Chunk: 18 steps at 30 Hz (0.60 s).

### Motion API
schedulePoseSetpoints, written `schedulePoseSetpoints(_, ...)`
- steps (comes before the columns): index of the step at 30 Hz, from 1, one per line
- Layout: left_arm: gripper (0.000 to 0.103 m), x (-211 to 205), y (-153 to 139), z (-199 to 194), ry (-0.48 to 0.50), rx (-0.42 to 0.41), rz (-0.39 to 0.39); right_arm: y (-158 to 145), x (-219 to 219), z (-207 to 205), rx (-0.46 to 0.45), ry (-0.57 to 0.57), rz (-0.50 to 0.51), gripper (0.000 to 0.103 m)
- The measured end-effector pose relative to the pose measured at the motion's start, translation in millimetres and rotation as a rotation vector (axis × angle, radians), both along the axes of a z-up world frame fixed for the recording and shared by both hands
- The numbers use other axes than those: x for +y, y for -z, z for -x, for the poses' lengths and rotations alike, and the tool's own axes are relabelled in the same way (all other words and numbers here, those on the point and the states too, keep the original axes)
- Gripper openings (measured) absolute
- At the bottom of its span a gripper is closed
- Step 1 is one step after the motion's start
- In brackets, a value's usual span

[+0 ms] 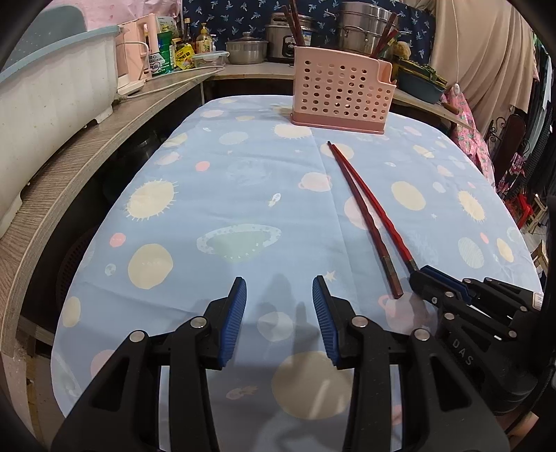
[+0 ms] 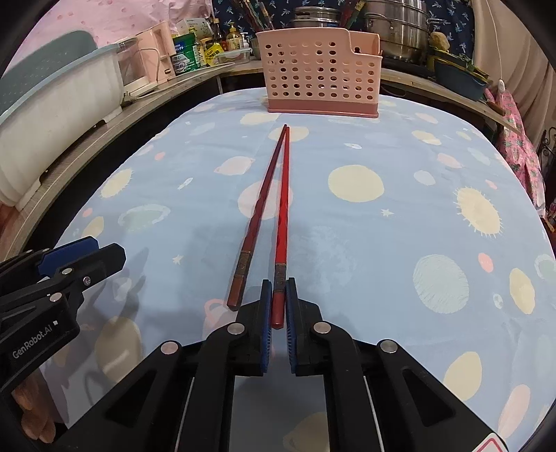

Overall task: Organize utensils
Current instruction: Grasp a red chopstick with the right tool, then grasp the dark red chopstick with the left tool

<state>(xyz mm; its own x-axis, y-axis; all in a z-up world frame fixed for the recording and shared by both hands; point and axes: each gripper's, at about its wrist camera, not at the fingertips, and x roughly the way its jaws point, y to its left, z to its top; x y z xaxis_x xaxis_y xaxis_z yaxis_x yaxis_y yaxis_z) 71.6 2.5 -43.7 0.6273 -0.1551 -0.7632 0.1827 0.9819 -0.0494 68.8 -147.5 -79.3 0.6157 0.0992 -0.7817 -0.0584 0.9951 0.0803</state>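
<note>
Two red chopsticks lie on the blue planet-print tablecloth [image 2: 382,226], tips toward a pink perforated utensil holder [image 2: 321,74] at the far edge. My right gripper [image 2: 278,295] is shut on the thick end of the brighter red chopstick [image 2: 283,208]. The darker chopstick [image 2: 259,208] lies just left of it, free on the cloth. In the left wrist view both chopsticks [image 1: 365,208] lie to the right, with the right gripper [image 1: 417,274] at their near end and the holder [image 1: 342,94] beyond. My left gripper [image 1: 279,299] is open and empty above the cloth.
A wooden counter [image 1: 104,139] runs along the left with a white dish tub [image 1: 52,87], a pink kettle [image 1: 135,59] and bottles. Steel pots [image 2: 396,27] stand behind the holder. Several chopsticks stand in the holder. The table drops off at the right.
</note>
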Motion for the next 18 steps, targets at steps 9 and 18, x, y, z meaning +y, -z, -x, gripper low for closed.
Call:
schedulePoseSetpoints(9,0.038,-12,2,-2,0.024,0.006,0.001,-1,-30,26,0.003,0.062,0.003,0.007)
schedulePoseSetpoints(18,0.05,-50,-1,-12,0.089,0.002,0.03,-2,-60,51,0.007,0.13,-0.022,0.007)
